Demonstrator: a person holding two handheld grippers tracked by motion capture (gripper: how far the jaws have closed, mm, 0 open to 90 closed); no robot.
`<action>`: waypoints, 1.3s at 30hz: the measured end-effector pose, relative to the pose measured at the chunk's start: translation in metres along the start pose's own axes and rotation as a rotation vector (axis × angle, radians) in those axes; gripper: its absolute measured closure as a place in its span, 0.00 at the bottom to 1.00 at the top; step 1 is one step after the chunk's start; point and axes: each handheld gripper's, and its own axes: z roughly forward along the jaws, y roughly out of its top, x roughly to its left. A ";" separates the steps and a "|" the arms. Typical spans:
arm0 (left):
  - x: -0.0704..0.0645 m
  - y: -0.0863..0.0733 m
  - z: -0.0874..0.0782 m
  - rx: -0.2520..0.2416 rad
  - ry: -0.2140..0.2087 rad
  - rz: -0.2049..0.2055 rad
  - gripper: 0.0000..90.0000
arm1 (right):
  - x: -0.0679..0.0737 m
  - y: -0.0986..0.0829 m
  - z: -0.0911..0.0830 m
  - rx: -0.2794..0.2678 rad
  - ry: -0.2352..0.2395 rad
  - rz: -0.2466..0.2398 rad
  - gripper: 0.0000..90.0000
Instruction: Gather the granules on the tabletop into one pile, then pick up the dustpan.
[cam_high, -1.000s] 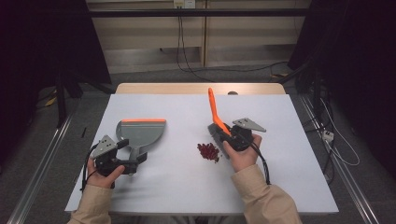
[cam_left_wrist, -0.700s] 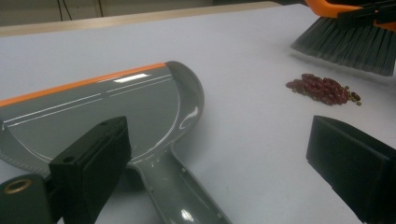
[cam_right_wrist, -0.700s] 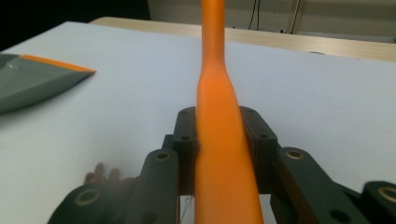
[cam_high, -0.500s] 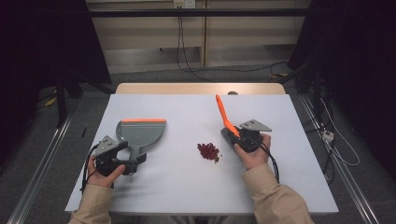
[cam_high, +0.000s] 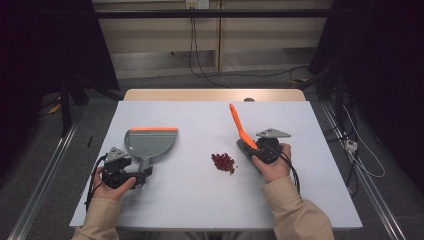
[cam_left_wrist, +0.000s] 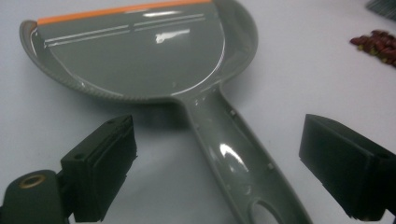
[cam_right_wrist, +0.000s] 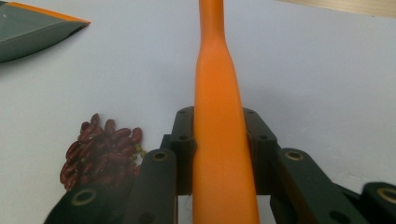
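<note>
I am looking down on the white table (cam_high: 200, 200), a flat matte board that is carrying everything. The largest thing on it is the grey dustpan (cam_high: 150, 144), a smooth glossy plastic scoop with an orange lip, lying flat at about nine o'clock from the table's middle. Its long handle is running back toward my left gripper (cam_left_wrist: 219, 172), whose jaws are standing wide apart on either side of the handle, touching nothing; in the left gripper view the handle is lying between them, nearer the left pad, and its end with the oval hang-hole is being cut off by the bottom edge.

My right gripper (cam_high: 257, 149) is sitting at about three o'clock from the middle, its jaws pressed closed on the orange brush handle (cam_right_wrist: 219, 140), a smooth, flattened plastic shaft that is widening toward the jaws. The handle is pointing up toward eleven o'clock from that gripper in the high view. Its bristle end is hidden under the gripper and hand, so I cannot make it out.

The smallest things are the red beans (cam_high: 223, 163), a loose glossy heap lying just beside the right gripper at its nine o'clock, well apart from the dustpan.
</note>
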 end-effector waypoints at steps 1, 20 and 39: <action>-0.001 0.000 0.001 0.012 0.004 -0.009 0.12 | 0.000 0.000 -0.001 0.003 0.002 -0.006 0.78; 0.004 0.011 0.005 0.130 0.096 -0.062 0.34 | -0.004 -0.002 -0.004 0.006 0.023 -0.007 0.78; 0.000 0.028 0.034 0.218 0.203 0.004 0.70 | -0.005 -0.003 -0.005 0.002 0.019 -0.018 0.79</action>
